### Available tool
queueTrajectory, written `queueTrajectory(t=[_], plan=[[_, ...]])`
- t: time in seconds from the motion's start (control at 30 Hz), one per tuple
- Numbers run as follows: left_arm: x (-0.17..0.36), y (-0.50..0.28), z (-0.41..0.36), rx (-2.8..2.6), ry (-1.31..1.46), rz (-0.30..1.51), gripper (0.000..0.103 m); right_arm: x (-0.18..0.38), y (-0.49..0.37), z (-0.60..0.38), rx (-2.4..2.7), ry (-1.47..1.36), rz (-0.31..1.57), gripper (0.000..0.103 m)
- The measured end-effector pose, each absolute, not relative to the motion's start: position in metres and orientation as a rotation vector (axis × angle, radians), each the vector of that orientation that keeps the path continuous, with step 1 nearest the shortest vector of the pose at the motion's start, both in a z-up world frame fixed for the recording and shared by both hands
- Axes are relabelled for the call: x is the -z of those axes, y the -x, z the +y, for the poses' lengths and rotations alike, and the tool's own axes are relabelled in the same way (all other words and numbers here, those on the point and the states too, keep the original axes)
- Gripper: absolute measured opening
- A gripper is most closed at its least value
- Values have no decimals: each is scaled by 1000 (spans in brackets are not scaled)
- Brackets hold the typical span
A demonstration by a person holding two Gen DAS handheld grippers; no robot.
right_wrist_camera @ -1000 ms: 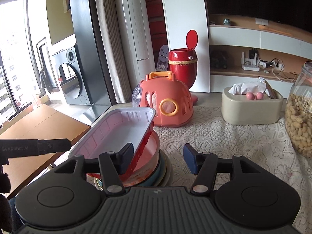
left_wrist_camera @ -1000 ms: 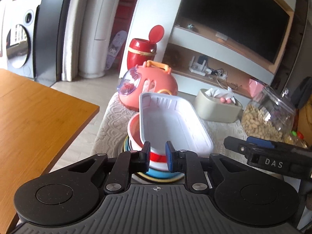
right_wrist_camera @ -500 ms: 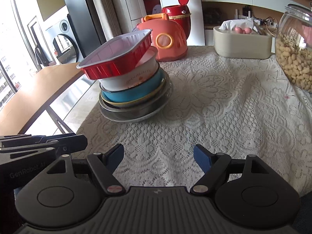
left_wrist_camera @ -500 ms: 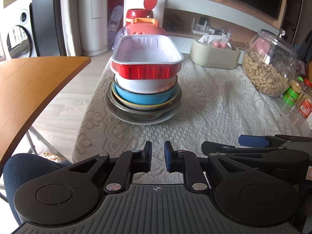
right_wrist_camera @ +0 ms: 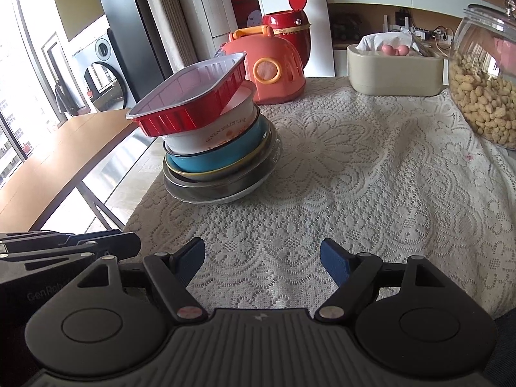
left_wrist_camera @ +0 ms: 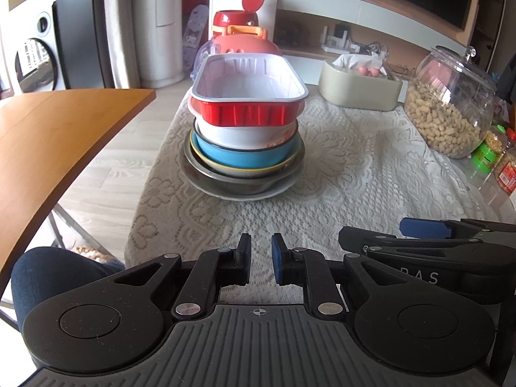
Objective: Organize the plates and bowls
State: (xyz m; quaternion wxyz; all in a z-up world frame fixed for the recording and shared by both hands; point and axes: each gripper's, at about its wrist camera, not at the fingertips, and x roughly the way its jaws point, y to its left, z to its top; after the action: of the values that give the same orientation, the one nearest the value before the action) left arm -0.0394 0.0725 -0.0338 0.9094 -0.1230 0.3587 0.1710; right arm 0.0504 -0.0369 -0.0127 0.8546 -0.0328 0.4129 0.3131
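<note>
With dishes nesting in one stack under a tilting red foil tray (left_wrist_camera: 248,96), the task is looking nearly done, the left gripper (left_wrist_camera: 260,259) sitting closed and empty, the right gripper (right_wrist_camera: 262,259) gaping empty.

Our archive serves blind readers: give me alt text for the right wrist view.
A stack of dishes, topped by a tilted red foil tray, stands on a lace tablecloth. The open right tool holds nothing.
</note>
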Motion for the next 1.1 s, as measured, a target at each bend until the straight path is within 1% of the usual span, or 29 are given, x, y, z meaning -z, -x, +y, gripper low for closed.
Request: queueTrajectory(t=[1.1], plan=[[33,42,74,-339,282,731,18,11,-48,-35,-663,73,859,80]])
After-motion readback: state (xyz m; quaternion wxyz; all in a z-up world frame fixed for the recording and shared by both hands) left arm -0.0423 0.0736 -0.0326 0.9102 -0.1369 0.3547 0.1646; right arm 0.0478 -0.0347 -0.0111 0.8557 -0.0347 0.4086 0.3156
